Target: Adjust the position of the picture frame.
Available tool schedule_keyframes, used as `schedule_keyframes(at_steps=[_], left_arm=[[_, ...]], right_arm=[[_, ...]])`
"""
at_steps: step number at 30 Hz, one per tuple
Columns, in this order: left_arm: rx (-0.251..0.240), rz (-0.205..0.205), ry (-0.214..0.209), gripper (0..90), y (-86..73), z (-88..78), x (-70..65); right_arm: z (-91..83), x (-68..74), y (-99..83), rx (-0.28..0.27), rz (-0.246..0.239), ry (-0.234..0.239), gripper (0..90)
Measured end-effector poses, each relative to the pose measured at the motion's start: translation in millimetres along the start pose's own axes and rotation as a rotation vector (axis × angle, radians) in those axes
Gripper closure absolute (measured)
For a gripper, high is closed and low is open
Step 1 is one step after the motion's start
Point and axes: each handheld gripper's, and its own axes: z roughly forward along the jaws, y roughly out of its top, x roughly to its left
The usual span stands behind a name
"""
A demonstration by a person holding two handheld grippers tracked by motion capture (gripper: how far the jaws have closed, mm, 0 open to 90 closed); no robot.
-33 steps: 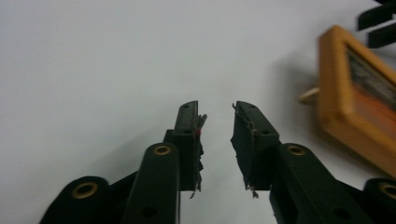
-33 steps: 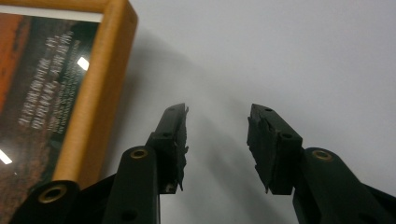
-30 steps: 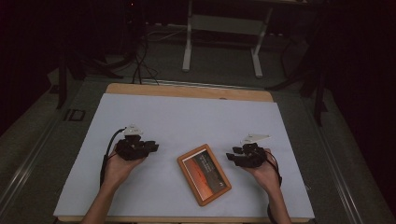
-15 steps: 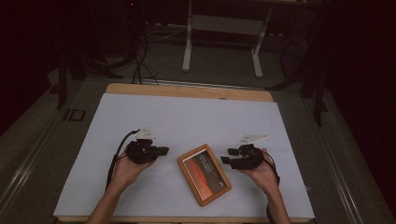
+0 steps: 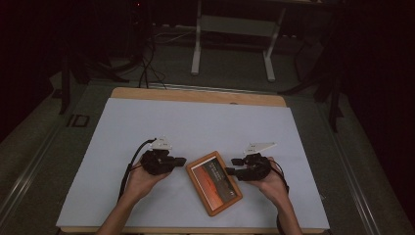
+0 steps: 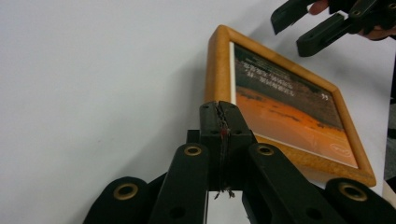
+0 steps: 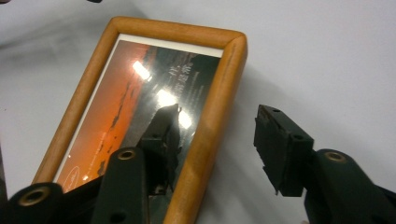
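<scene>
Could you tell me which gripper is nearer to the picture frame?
Right. The right gripper has open jaws straddling the frame's rail; the left gripper, shut, points at its other side.

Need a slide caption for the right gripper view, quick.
Right gripper open, jaws straddling the wooden picture frame's edge on the white table.

You have a counter [image 5: 195,95] with a wooden edge, covered by a pale sheet [image 5: 205,127]. Beyond it, on the dark floor [image 5: 161,68], stands a white metal stand [image 5: 235,24], with black cables [image 5: 147,68] trailing beside it.
</scene>
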Motion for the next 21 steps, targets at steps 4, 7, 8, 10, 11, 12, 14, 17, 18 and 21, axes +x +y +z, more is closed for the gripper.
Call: schedule_keyframes(at_steps=[4,7,8,10,11,12,14,17,18,21], left_arm=[[-0.002,-0.001,-0.005,89.4,0.6,6.7,-2.4],[0.004,-0.005,-0.005,89.4,0.3,12.0,-2.9],[0.007,-0.003,-0.004,89.4,0.3,13.8,-3.3],[0.01,-0.001,-0.005,89.3,0.4,15.3,-4.0],[0.009,-0.002,-0.006,89.3,0.4,15.6,-4.3],[0.008,-0.003,-0.005,89.2,0.5,15.9,-4.6],[0.013,0.004,0.0,88.9,0.6,15.4,-6.2],[0.019,0.011,0.0,88.9,0.2,14.5,-7.9],[0.02,0.012,0.001,88.9,-0.2,14.3,-8.8],[0.029,0.011,0.001,89.0,-1.6,14.2,-10.7]], right_arm=[[0.5,2.7,0.1,0.009,-0.015,0.009,60.9],[0.5,5.9,0.1,0.017,-0.036,-0.002,73.2],[0.2,6.5,0.1,0.021,-0.04,-0.004,76.1],[-1.1,9.2,-0.2,0.027,-0.051,-0.019,83.0],[-1.5,9.9,-0.4,0.029,-0.058,-0.022,84.9],[-1.8,10.5,-0.7,0.031,-0.061,-0.023,86.4],[-1.7,12.3,-1.6,0.042,-0.066,-0.036,87.9],[-1.0,11.6,-2.2,0.044,-0.062,-0.046,89.0],[-0.7,11.5,-2.5,0.046,-0.058,-0.048,89.3],[0.2,8.8,-4.5,0.053,-0.05,-0.055,89.6]])
